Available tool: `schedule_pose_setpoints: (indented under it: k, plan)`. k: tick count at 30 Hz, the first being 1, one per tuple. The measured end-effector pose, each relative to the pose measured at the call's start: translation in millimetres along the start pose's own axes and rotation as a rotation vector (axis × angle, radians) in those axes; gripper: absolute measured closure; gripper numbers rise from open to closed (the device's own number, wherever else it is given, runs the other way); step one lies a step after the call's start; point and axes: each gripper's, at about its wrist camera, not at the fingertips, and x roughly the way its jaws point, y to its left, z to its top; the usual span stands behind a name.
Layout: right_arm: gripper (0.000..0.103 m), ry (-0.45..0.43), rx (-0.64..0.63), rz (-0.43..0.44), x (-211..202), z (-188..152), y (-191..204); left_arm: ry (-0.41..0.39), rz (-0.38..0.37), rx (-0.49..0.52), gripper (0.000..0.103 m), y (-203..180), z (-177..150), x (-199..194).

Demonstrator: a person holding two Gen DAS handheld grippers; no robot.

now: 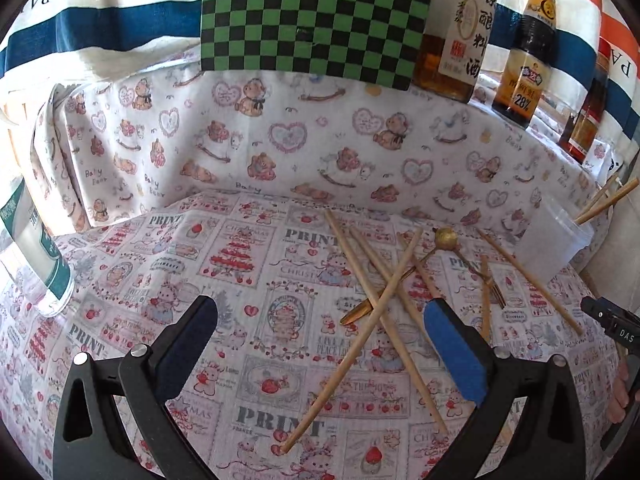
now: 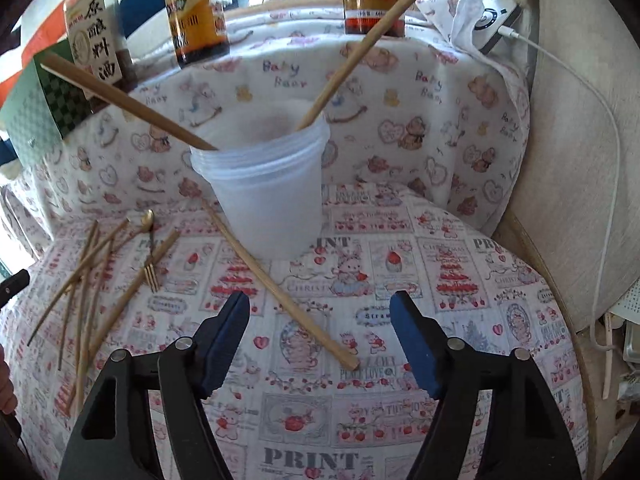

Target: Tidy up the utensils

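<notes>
Several wooden chopsticks [image 1: 384,300] lie crossed on the printed tablecloth, with a gold spoon [image 1: 445,237] and a gold fork [image 1: 496,292] among them. My left gripper [image 1: 320,320] hovers open over this pile, and nothing touches its pads. A translucent plastic cup [image 2: 268,192] stands upright with two chopsticks [image 2: 352,60] leaning in it. One loose chopstick [image 2: 280,288] runs from the cup's foot toward my right gripper [image 2: 320,312]. That gripper is open above the chopstick's near end, with its pads clear of it. The same pile [image 2: 92,280] and cup [image 1: 556,240] also show in the other gripper's view.
Sauce bottles [image 1: 524,52] and a green checkered board [image 1: 316,20] stand on the raised ledge behind. A labelled jar [image 1: 36,256] sits at the left. A power bank [image 2: 496,24] with a white cable lies at the back right. The round table's edge [image 2: 576,320] curves along the right.
</notes>
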Motion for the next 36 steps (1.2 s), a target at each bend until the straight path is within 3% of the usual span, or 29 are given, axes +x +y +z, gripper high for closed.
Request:
schedule_pose_setpoints:
  k: [4,11,17,21,25,32,36]
  plan:
    - [0.040,0.070,0.005,0.035,11.5,-3.5,-1.0,0.040,-0.024,-0.033,0.000,6.8,-0.5,6.6]
    - [0.063,0.127,-0.010,0.044,23.5,-8.5,3.5,0.116,-0.008,-0.010,0.001,4.5,-6.8,19.8]
    - [0.090,0.157,-0.064,0.138,15.7,-11.6,20.8,0.187,-0.046,-0.008,0.017,3.0,-13.2,30.6]
    - [0.091,0.135,-0.138,0.122,9.8,-15.9,38.0,0.245,-0.061,0.032,0.023,-4.9,-20.3,39.0]
    - [0.091,0.147,-0.157,0.115,12.0,-18.5,44.0,0.246,-0.033,0.047,0.028,-8.7,-22.8,38.9]
    - [0.091,0.144,-0.207,0.075,13.2,-24.0,48.0,0.241,0.001,0.098,0.067,-14.6,-22.4,37.6]
    - [0.091,0.140,-0.231,0.065,14.1,-26.0,55.1,0.244,-0.019,0.066,0.084,-9.6,-20.9,38.5]
